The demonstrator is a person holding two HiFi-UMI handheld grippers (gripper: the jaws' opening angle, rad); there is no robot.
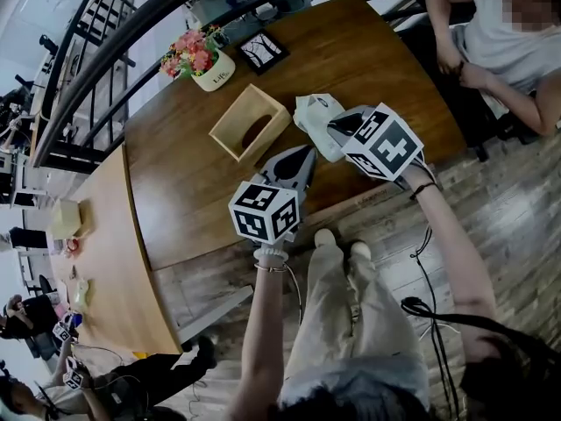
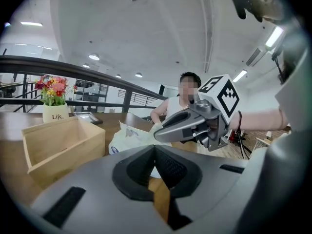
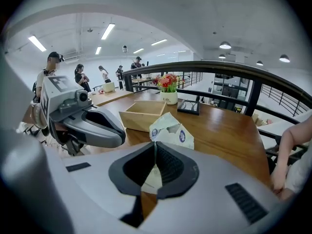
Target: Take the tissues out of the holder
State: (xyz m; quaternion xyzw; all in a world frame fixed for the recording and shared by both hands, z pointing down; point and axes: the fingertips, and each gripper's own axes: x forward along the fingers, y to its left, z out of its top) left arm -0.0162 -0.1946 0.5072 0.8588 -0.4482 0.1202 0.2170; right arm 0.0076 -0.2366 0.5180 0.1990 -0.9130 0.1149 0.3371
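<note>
The wooden tissue holder point(image 1: 250, 123) stands open-topped on the brown table point(image 1: 386, 68), and I see nothing in it. The white tissue pack point(image 1: 316, 117) lies on the table just right of the holder. My right gripper point(image 1: 336, 128) is shut, its tips at the pack's near edge point(image 3: 170, 129); I cannot tell whether they touch it. My left gripper point(image 1: 307, 154) is shut too, with nothing held, just short of the pack's lower end. In the left gripper view the right gripper point(image 2: 161, 133) hangs over the pack point(image 2: 127, 139), with the holder point(image 2: 63, 147) to its left.
A flower pot point(image 1: 210, 67) and a small framed picture point(image 1: 263, 49) stand at the table's far side. A person point(image 1: 500, 33) sits at the table's right end. A dark railing point(image 1: 114, 51) runs behind. The table's near edge is just below both grippers.
</note>
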